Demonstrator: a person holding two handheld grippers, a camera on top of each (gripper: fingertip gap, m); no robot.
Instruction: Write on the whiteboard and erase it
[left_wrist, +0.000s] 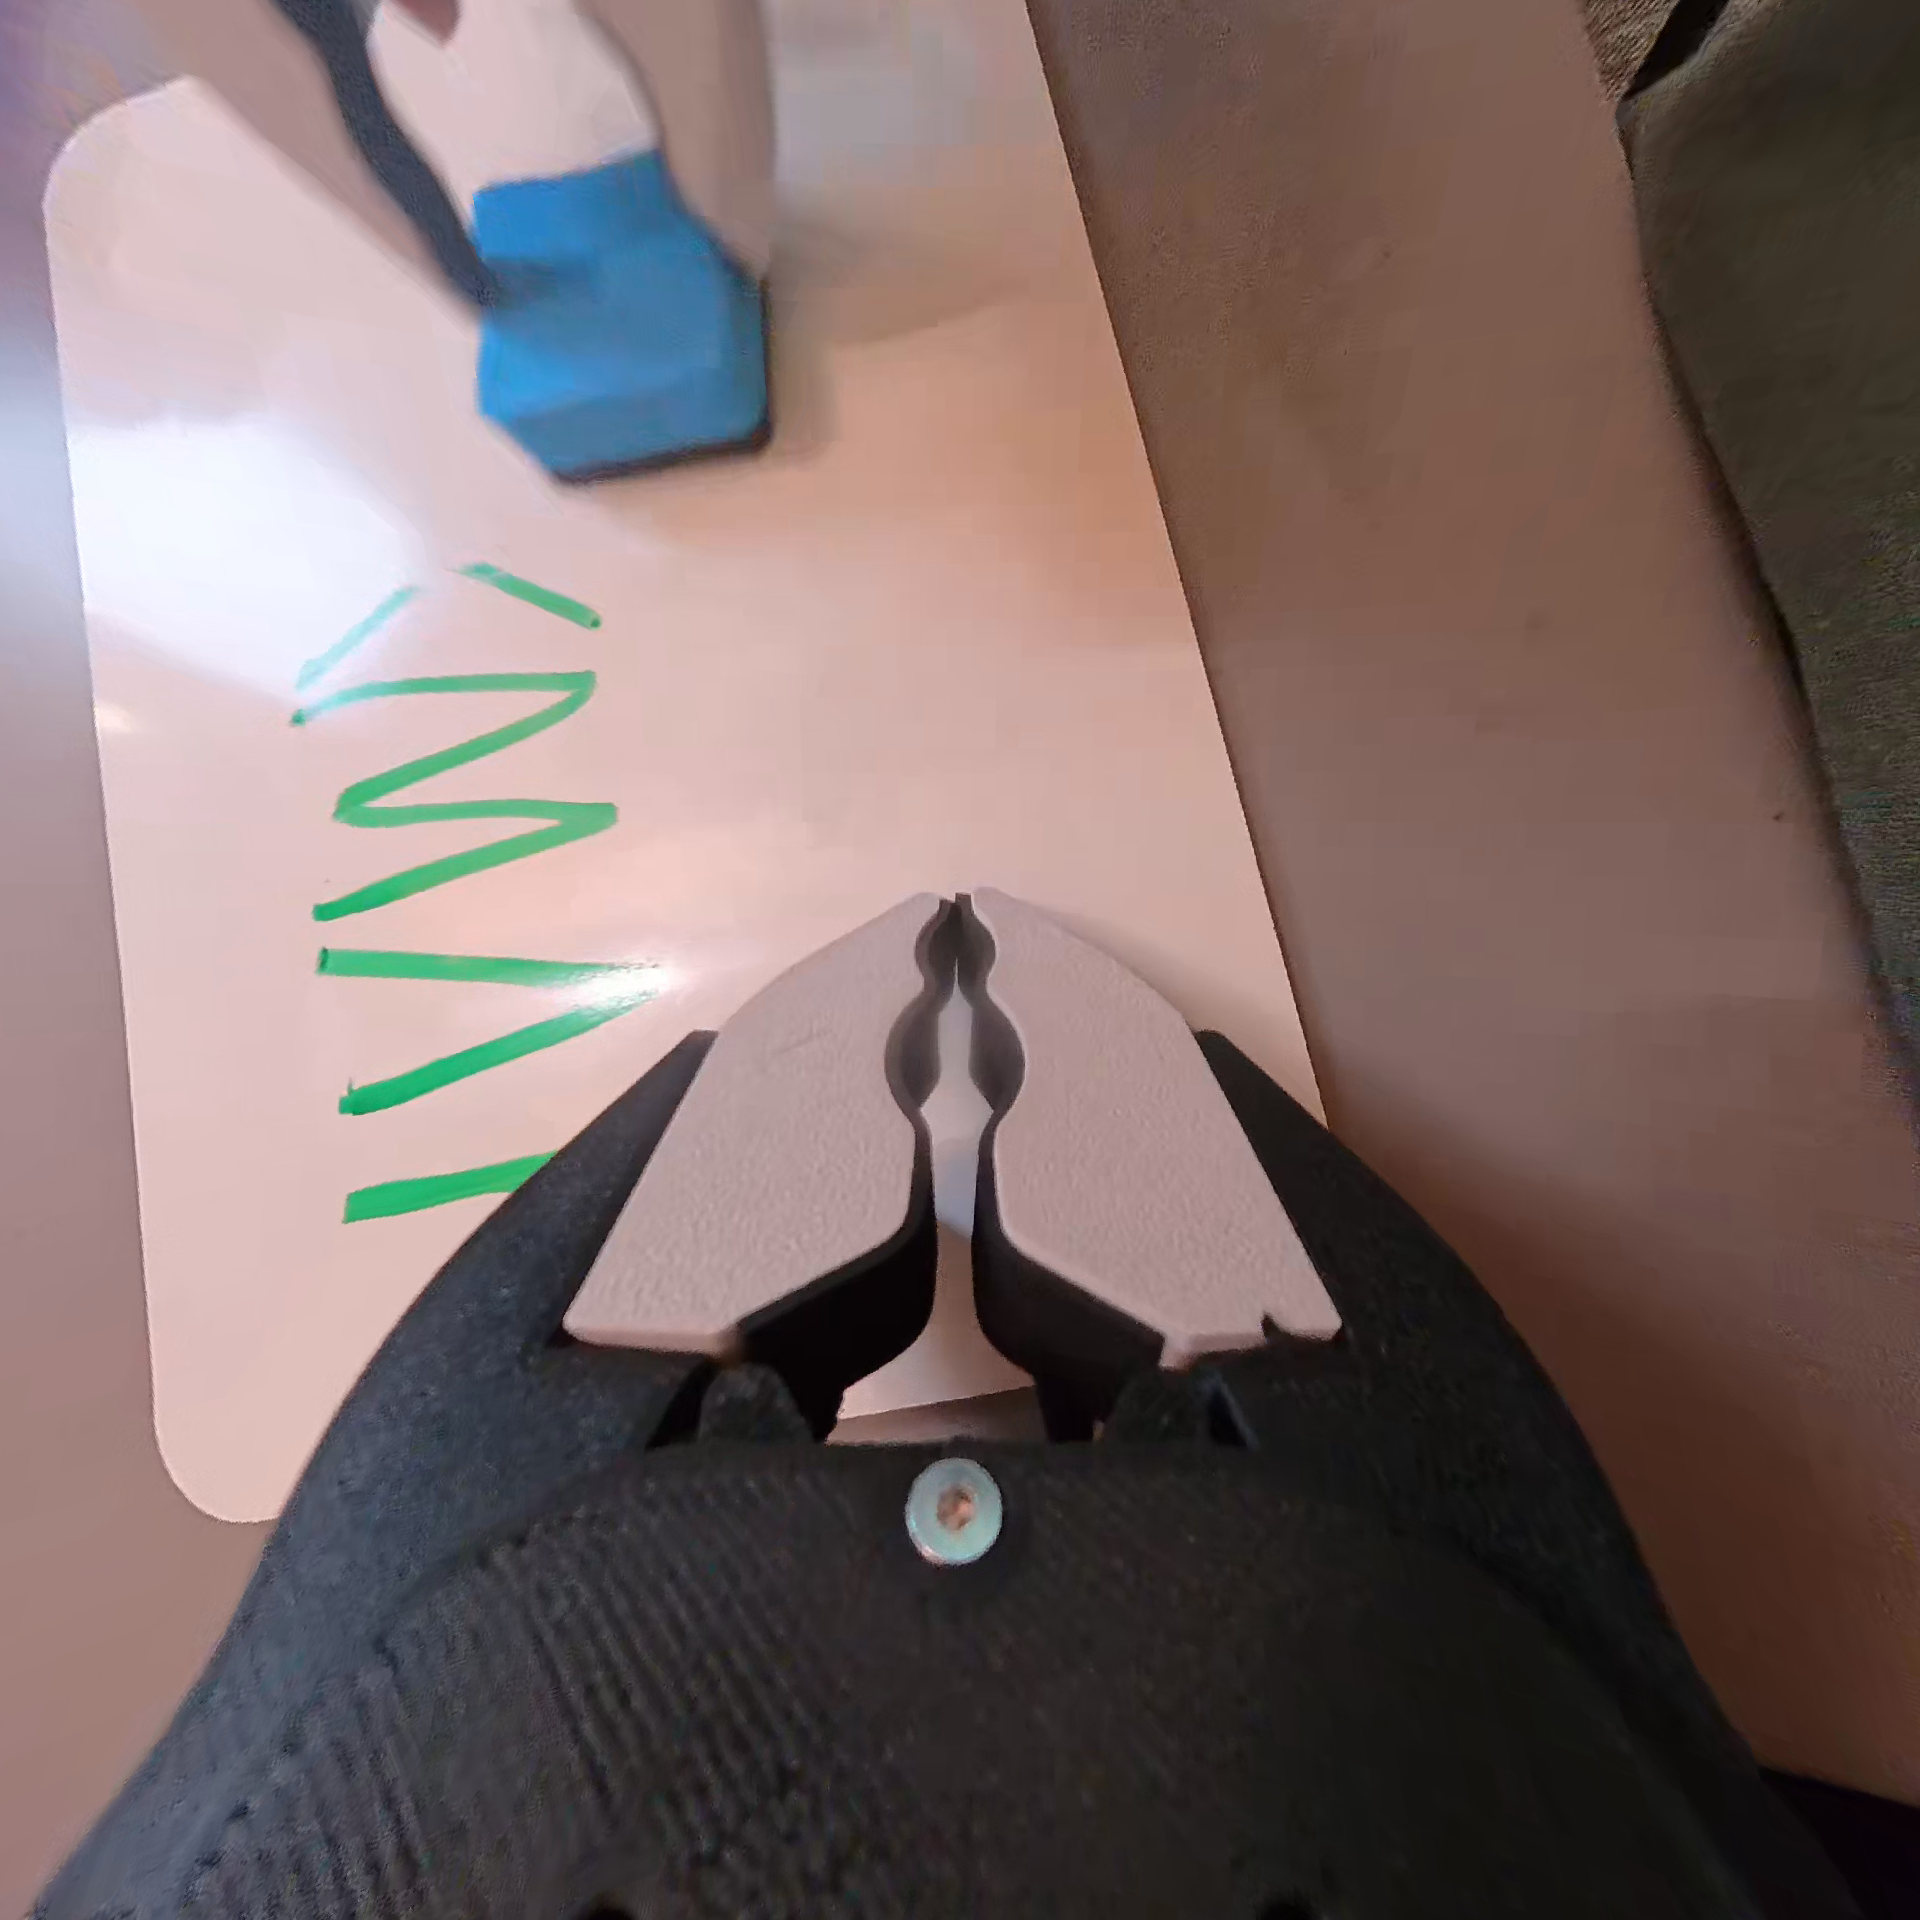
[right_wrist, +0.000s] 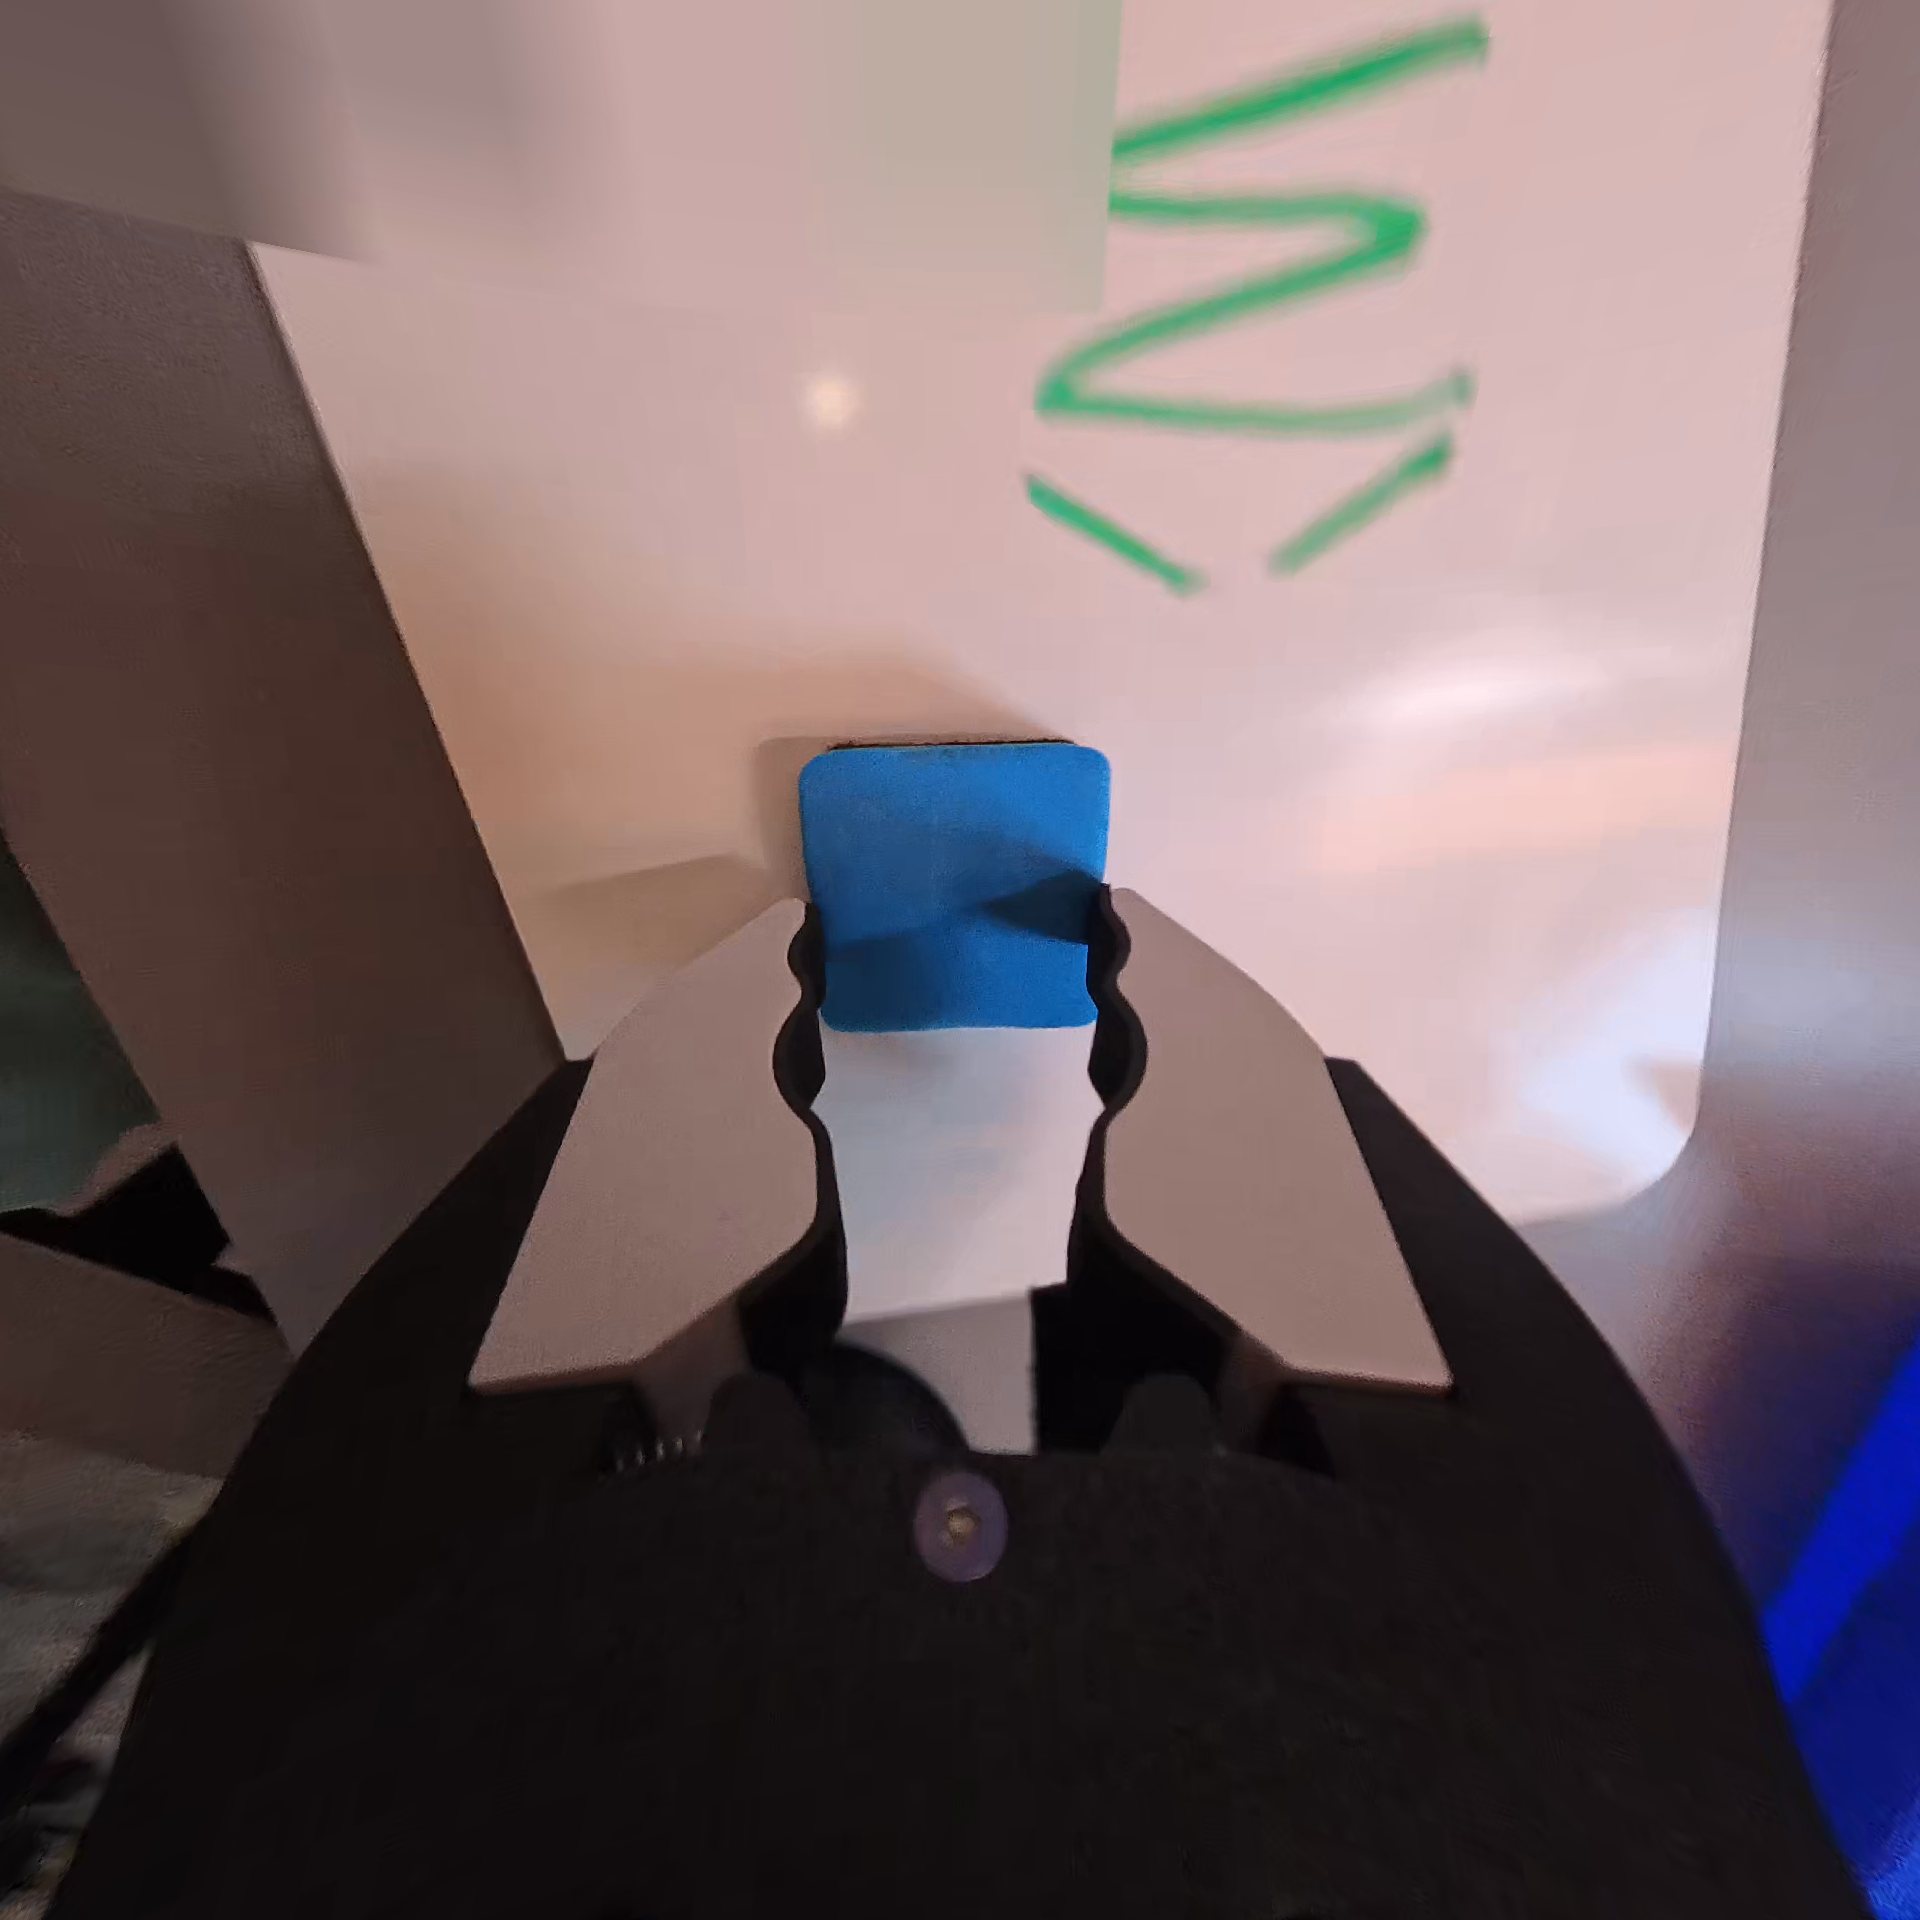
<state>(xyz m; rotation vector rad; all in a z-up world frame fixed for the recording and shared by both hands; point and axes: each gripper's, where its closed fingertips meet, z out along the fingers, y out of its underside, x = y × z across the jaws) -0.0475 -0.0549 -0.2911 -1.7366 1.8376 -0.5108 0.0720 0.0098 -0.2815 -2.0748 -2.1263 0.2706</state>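
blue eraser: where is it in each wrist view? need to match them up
Left wrist view: blue eraser upper left, on the far end of the whiteboard, held by the other gripper.
Right wrist view: centre, clamped between the right gripper fingers.
Shared landmark: the green zigzag on the whiteboard.

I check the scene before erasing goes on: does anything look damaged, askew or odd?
Only one thing: the green zigzag on the whiteboard is broken at its end nearest the blue eraser, gripped by the right gripper.
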